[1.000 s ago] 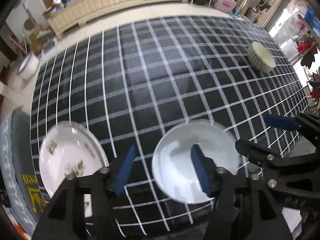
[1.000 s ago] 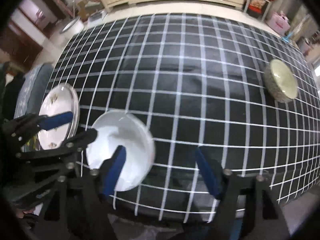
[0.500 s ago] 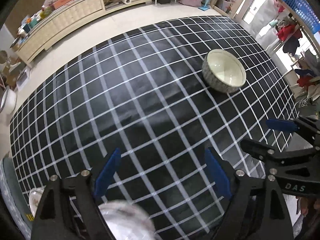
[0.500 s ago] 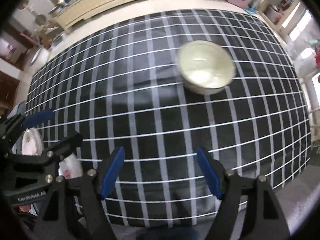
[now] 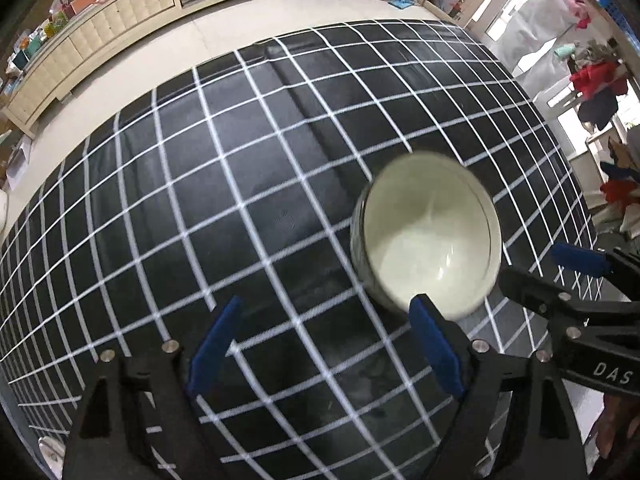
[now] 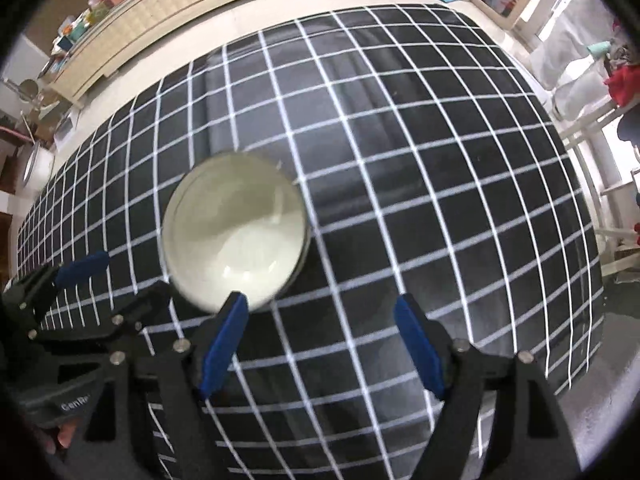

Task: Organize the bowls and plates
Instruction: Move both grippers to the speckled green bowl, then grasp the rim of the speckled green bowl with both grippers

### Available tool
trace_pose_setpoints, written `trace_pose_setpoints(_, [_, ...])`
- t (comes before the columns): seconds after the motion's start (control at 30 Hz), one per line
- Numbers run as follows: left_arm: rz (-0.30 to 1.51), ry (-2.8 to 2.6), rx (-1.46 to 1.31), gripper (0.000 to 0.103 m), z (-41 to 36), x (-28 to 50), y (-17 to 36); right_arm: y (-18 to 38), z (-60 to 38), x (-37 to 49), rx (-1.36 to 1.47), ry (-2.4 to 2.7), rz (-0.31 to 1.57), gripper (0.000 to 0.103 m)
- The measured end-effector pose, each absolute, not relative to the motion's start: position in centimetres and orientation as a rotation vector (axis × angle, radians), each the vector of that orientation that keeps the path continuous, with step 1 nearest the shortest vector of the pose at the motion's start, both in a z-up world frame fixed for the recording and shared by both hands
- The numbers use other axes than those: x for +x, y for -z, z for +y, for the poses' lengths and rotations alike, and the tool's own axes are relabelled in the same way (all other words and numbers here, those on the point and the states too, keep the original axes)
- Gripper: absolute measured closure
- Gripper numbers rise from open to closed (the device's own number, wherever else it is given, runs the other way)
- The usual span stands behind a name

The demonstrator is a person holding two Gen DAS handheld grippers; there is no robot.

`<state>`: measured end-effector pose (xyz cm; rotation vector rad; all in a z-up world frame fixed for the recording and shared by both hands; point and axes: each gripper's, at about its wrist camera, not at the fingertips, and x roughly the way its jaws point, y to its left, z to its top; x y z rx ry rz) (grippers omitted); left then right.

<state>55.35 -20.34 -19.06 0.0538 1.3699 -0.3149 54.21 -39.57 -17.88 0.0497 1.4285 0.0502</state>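
Observation:
A cream bowl [image 5: 426,236] with a speckled grey outside stands on the black checked tablecloth [image 5: 240,184]. In the left wrist view my left gripper [image 5: 324,336] is open and empty, its right fingertip just in front of the bowl's near rim. In the right wrist view the same bowl [image 6: 236,228] lies left of centre, and my right gripper [image 6: 320,332] is open and empty, its left fingertip at the bowl's near rim. The right gripper [image 5: 580,260] shows at the right edge of the left wrist view. A sliver of a patterned plate [image 5: 52,450] shows at bottom left.
The table's far edge drops to a pale floor with a long cream cabinet [image 5: 100,52] behind. Clothes and clutter [image 5: 592,84] stand to the right past the table edge. The left gripper [image 6: 80,268] shows at the left of the right wrist view.
Both grippers have swung right, away from the white plates, and come close to the cream bowl. The plates have left both views. Both grippers stay open.

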Motion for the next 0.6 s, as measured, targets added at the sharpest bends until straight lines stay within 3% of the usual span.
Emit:
trace_pose_setpoints(0.17, [1.405, 0.287, 0.091, 0.024, -21.9, 57.8, 21.3, 20.5, -40.4, 56.5, 0.060, -0.041, 1.475, 0.024])
trace_pose_setpoints(0.23, [1.427, 0.309, 0.063, 0.044, -22.9, 58.6, 22.4, 21.3, -40.6, 56.8, 0.074, -0.043, 1.481, 0.026])
trace_pose_setpoints(0.47, [1.446, 0.368, 0.052, 0.083, -25.4, 58.8, 23.6, 22.2, -40.4, 57.1, 0.149, -0.109, 1.499, 0.072])
trace_pose_setpoints(0.53, [1.440, 0.361, 0.115, 0.086, -26.4, 58.5, 23.4, 22.2, -39.6, 57.2, 0.132, -0.119, 1.511, 0.088])
trace_pose_setpoints(0.6, [1.435, 0.353, 0.155, 0.085, -27.2, 58.0, 23.2, 22.0, -39.1, 57.4, 0.090, -0.104, 1.506, 0.089])
